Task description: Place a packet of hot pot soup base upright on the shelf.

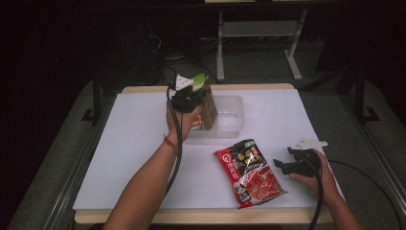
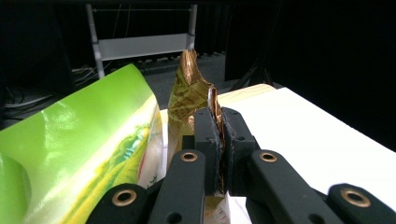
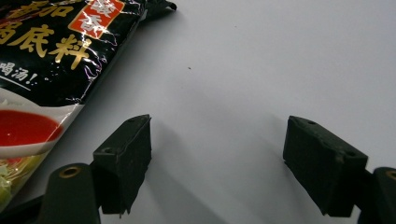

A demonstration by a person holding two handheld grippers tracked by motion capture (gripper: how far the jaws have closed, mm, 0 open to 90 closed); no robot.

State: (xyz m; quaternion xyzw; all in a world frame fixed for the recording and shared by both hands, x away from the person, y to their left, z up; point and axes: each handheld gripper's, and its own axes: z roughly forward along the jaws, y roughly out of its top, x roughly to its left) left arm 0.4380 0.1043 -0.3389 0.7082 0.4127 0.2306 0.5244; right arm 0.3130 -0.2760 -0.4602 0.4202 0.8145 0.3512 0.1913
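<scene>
Dark room, white tabletop (image 1: pixel 134 143) with a clear plastic tray (image 1: pixel 229 115) near the back. Left gripper (image 1: pixel 195 94) is clamped tight on a brown-gold foil packet (image 2: pixel 189 93), held upright over the tray, a shiny green packet (image 2: pixel 79 140) just beside it. Right gripper (image 1: pixel 281 165) rests on the table, jaws wide apart with nothing between them, next to a red and black soup-base pouch (image 1: pixel 249 172) lying flat

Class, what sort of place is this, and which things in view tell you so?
Probably a lab or workshop bench set up for recording: a white table in a dark room, metal frames behind, and cabled grippers, left gripper and right gripper.
</scene>
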